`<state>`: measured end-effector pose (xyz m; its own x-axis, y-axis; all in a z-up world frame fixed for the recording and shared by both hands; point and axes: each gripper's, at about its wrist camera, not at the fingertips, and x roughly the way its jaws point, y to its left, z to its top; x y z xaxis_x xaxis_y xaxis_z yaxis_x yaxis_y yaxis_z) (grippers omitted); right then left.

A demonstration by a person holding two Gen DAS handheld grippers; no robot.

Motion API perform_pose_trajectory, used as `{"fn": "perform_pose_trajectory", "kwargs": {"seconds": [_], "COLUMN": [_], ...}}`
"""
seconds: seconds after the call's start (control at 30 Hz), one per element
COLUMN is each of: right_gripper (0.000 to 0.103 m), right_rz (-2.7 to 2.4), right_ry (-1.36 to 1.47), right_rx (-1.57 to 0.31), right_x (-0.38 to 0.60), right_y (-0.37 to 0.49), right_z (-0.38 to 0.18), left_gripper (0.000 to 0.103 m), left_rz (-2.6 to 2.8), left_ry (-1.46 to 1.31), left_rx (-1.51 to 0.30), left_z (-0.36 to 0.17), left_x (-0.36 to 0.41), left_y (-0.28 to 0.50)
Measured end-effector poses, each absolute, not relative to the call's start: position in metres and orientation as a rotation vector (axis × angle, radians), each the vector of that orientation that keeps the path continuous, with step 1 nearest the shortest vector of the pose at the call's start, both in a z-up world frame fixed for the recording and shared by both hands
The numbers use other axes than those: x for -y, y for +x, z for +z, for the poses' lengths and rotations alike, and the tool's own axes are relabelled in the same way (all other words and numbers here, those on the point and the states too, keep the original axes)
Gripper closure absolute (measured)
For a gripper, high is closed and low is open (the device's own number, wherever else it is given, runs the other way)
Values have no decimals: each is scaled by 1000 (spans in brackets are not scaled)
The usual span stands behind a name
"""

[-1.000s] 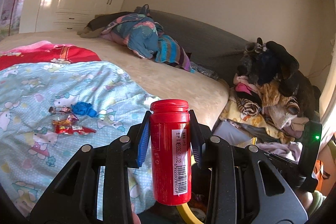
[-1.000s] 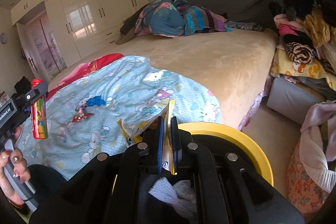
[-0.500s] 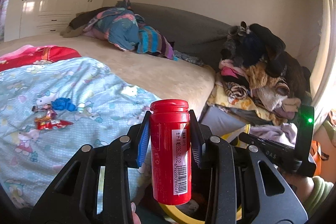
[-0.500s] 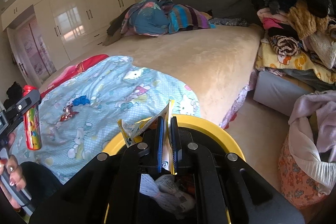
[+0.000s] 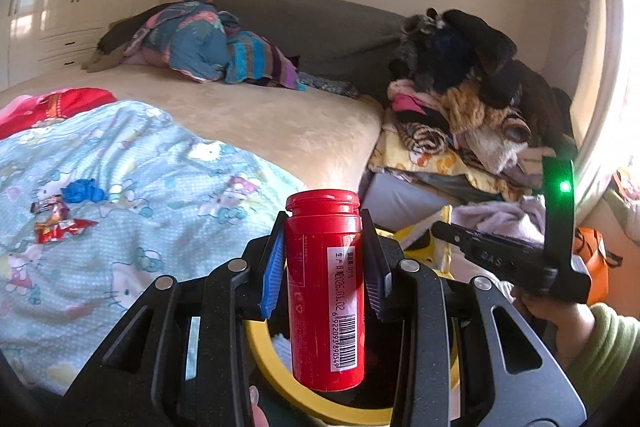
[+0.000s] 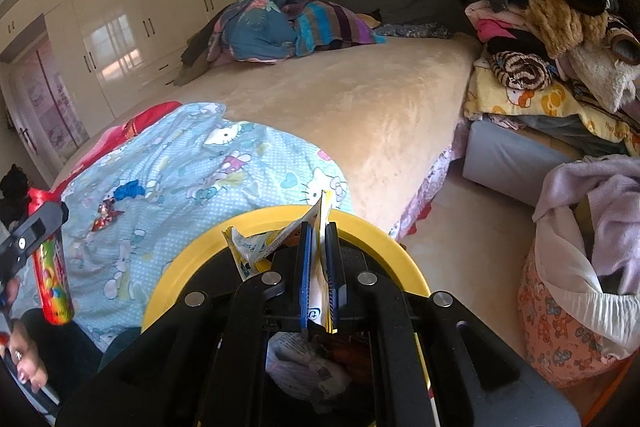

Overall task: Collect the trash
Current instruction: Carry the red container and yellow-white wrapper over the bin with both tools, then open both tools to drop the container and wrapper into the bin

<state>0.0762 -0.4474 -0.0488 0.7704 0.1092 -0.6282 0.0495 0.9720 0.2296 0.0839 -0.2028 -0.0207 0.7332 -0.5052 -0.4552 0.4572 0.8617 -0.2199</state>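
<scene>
My left gripper [image 5: 325, 259] is shut on an upright red candy tube [image 5: 326, 287], which hangs over the yellow-rimmed bin [image 5: 260, 351]. The same tube [image 6: 52, 279] shows at the far left of the right wrist view. My right gripper [image 6: 319, 259] is shut on a yellow and white snack wrapper [image 6: 256, 247] above the bin [image 6: 184, 267], with crumpled paper inside below it. On the light blue cartoon blanket [image 5: 168, 187] lie red candy wrappers [image 5: 56, 227] and a blue scrap [image 5: 82, 190]. The right gripper's body [image 5: 512, 259] crosses the left wrist view.
The beige bed [image 6: 360, 99] carries a heap of striped and blue clothes [image 6: 280, 27] at its far end. A tall pile of clothes [image 6: 560, 27] sits on a grey box at the right. A printed laundry bag [image 6: 568, 327] stands on the floor beside the bin.
Both views have swung toward the bin and dropped a little. The tube now hangs over the yellow rim, and the wrapper sits lower above the bin's opening. Both grips are unchanged.
</scene>
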Motion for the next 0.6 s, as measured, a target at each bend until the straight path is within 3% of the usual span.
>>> {"fn": "perform_pose_trajectory", "kwargs": {"seconds": [0.6], "right_gripper": [95], "right_rz": [25], "right_ry": [286], "right_rx": [-761], "right_x": [459], "right_y": [85], "right_z": [-78], "left_gripper": [75], "left_rz": [-630], "left_ry": [-42], "left_rx": [-667], "left_z": [-72], "left_x": [246], "left_y": [92]}}
